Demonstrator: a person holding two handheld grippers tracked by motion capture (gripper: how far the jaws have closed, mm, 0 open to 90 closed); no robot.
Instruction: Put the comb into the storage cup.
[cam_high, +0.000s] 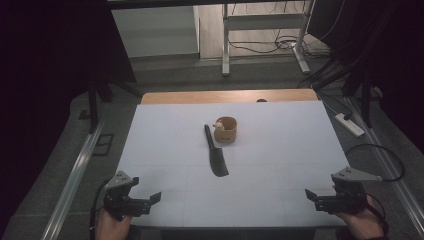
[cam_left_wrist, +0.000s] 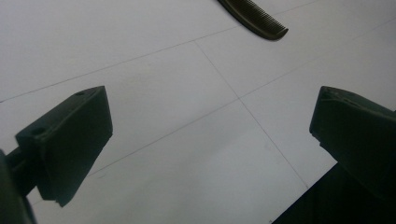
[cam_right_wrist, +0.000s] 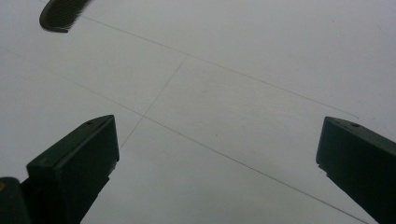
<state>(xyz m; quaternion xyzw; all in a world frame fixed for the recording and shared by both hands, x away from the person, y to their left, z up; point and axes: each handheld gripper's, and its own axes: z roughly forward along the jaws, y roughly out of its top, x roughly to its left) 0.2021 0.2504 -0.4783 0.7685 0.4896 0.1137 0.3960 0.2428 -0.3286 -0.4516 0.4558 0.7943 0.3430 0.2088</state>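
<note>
Resting at the near corners of the white table (cam_high: 280, 150), the two grippers had not yet reached for anything, and the work in hand looked to be an approach to the things at the middle of the board. The black comb (cam_high: 215, 151) lay flat there, its handle pointing away from the person and its toothed end nearer, well apart from both hands; just beside its far end, close enough that I could not tell whether they touched, stood a small round wooden cup (cam_high: 226, 130) with something pale at its left rim. To do the step well, I judged that one gripper should come in low and across the comb's narrow width, jaws set square to its length, because so thin and flat a piece gives little to bite on and could slide over the smooth surface if it were nudged from one end. Care would also be needed not to knock the cup. The left gripper (cam_high: 148, 200) stood with its jaws spread wide, holding nothing and touching nothing, and from its own camera only bare table lay between them, with the comb's toothed end (cam_left_wrist: 259, 19) far ahead. The right gripper (cam_high: 312, 198) was likewise wide open and unladen, the tip of the comb (cam_right_wrist: 60, 14) showing at the upper left of its own camera's picture.
</note>
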